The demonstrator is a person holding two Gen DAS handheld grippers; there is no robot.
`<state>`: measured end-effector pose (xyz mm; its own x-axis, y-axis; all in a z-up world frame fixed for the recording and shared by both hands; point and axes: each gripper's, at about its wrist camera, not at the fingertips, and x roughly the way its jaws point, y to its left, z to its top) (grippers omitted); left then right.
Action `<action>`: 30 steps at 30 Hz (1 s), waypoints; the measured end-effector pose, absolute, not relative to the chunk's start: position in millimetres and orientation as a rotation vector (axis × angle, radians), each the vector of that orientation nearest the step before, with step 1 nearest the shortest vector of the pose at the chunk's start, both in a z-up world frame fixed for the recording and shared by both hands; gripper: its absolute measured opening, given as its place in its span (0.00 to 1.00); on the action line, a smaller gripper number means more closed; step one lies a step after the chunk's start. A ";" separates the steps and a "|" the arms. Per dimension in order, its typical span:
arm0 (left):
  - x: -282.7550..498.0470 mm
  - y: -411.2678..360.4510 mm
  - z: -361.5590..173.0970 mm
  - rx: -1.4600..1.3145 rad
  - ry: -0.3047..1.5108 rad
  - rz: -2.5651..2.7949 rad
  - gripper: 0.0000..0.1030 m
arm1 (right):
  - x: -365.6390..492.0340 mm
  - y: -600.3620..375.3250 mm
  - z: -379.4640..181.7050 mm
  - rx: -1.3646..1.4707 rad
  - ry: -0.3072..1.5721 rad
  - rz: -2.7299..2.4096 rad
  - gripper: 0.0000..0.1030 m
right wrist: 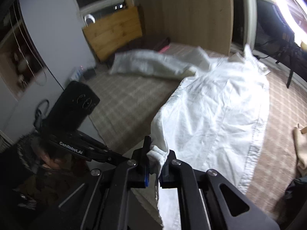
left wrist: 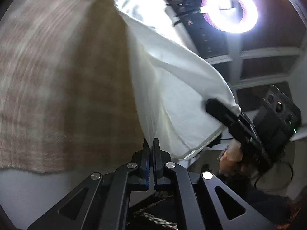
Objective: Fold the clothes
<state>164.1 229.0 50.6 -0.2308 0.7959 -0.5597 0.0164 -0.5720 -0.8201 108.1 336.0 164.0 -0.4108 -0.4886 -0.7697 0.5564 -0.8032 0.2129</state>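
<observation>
We have the left claw clamped tight on one shirt corner, the right claw pinching another, keeping its hem spread for folding over the bed

A white shirt lies spread across the middle of a checked bed cover, with a second white cloth heaped beyond it. Bare cover lies open to the left and right of the shirt. A wooden board and a ring light stand at the far side.
</observation>
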 end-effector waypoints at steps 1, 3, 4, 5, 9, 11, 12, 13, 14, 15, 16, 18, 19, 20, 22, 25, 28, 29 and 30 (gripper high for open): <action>164.0 227.8 44.3 -1.498 -0.976 1.859 0.01 | 107.4 326.9 151.8 1.206 0.112 -2.185 0.06; 162.9 226.3 37.4 -1.508 -0.994 1.840 0.01 | 106.8 306.6 123.8 1.303 0.106 -2.063 0.09; 162.5 227.1 36.7 -1.523 -0.962 1.854 0.02 | 107.5 297.0 111.4 1.346 0.104 -2.010 0.10; 162.5 226.8 35.7 -1.542 -0.940 1.864 0.02 | 109.5 292.5 107.4 1.367 0.111 -2.001 0.10; 164.4 225.9 38.1 -1.551 -0.900 1.846 0.03 | 119.1 320.5 126.6 1.364 -0.064 -1.965 0.27; 166.2 222.0 38.8 -1.582 -0.870 1.842 0.05 | 124.3 348.4 144.4 1.335 -0.141 -1.998 0.30; 167.8 218.2 39.0 -1.603 -0.857 1.839 0.02 | 126.8 364.6 154.6 1.320 -0.178 -2.017 0.30; 168.8 213.4 42.6 -1.617 -0.835 1.848 0.02 | 127.9 377.6 162.5 1.309 -0.206 -2.034 0.30; 169.7 208.6 46.4 -1.631 -0.811 1.858 0.02 | 128.2 392.7 172.0 1.297 -0.230 -2.073 0.30; 170.6 203.8 50.2 -1.644 -0.787 1.867 0.02 | 128.5 407.7 181.3 1.285 -0.254 -2.113 0.30; 172.8 194.0 56.6 -1.645 -0.764 1.881 0.02 | 127.3 421.3 189.7 1.276 -0.266 -2.164 0.30; 171.6 180.6 73.9 -1.632 -0.722 1.919 0.02 | 124.5 448.2 206.5 1.257 -0.290 -2.267 0.30; 166.5 174.9 85.3 -1.614 -0.704 1.934 0.02 | 119.2 458.3 215.2 1.257 -0.286 -2.317 0.30; 158.3 178.4 92.6 -1.590 -0.697 1.939 0.02 | 112.7 466.1 223.0 1.255 -0.283 -2.351 0.30; 136.6 178.0 112.2 -1.533 -0.640 1.956 0.02 | 97.1 479.8 236.7 1.241 -0.274 -2.410 0.30; 94.3 185.2 137.4 -1.477 -0.521 2.004 0.02 | 59.2 486.1 253.5 1.213 -0.180 -2.499 0.30; 37.6 193.9 153.7 -1.453 -0.463 2.081 0.03 | 16.2 498.7 262.3 1.193 -0.115 -2.555 0.30; 18.7 196.7 159.1 -1.445 -0.443 2.106 0.03 | 0.1 503.6 261.6 1.193 -0.121 -2.556 0.30; -1.1 195.6 167.9 -1.429 -0.377 2.169 0.07 | -16.9 511.9 260.4 1.194 -0.122 -2.558 0.30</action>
<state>-1.1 195.6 167.9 -0.3149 0.5545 -0.7703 -0.2623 -0.8308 -0.4908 -16.9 511.9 260.4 -0.6022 -0.3172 -0.7326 0.2459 -0.9467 0.2078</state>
